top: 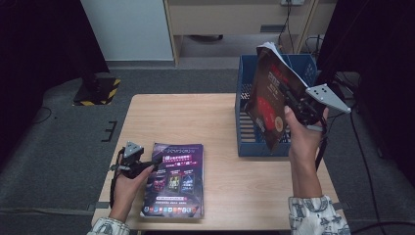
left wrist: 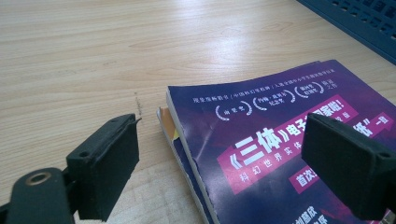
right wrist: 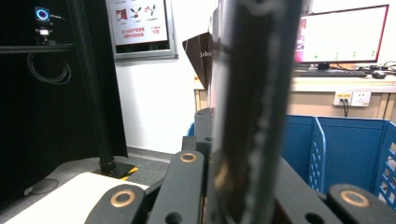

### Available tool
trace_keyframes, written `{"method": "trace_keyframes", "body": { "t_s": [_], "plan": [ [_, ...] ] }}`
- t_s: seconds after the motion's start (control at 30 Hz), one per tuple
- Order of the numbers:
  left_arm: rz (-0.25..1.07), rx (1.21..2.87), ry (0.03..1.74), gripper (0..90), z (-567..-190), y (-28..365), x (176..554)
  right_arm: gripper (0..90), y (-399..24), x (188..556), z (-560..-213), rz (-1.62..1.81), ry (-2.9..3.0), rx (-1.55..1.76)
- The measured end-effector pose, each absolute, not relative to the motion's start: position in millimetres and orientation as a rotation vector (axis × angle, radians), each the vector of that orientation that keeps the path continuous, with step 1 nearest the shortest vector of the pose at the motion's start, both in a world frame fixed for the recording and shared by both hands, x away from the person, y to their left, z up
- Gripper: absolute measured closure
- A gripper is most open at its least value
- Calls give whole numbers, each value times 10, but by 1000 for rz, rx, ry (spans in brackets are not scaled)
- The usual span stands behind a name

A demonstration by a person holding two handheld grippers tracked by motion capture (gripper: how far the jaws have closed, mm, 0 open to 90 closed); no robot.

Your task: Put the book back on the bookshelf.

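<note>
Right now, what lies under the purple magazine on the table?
Under the purple magazine an orange-edged cover sticks out at its corner, so at least one more book lies beneath; its front is covered.

Left gripper (top: 155, 165) low, level, jaws wide apart; right gripper (top: 289, 104) raised high, jaws clamped tight

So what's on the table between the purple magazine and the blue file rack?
Nothing: in the high view, bare wooden tabletop separates the purple magazine from the blue file rack.
</note>
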State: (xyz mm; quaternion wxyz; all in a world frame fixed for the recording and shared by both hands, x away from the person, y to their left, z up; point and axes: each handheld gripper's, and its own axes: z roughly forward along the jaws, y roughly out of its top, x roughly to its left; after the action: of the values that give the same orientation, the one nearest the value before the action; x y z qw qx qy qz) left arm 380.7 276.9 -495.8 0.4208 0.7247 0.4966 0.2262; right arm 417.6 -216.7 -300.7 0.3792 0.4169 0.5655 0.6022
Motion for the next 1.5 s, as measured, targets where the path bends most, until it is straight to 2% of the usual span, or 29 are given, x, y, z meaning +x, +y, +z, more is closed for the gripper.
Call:
{"method": "trace_keyframes", "body": {
  "t_s": [0.47,0.83,1.5],
  "plan": [
    [580,1824,1247,109,-4962,2777,3815,870,-2110,4406,-3078,1469,1424,1112],
    [580,1823,1244,109,-4959,2774,3807,869,-1867,4682,-3048,1409,1420,1130],
    [570,1819,1241,110,-4966,2762,3808,870,-1747,4953,-3407,1381,1364,1138]
  ]
}}
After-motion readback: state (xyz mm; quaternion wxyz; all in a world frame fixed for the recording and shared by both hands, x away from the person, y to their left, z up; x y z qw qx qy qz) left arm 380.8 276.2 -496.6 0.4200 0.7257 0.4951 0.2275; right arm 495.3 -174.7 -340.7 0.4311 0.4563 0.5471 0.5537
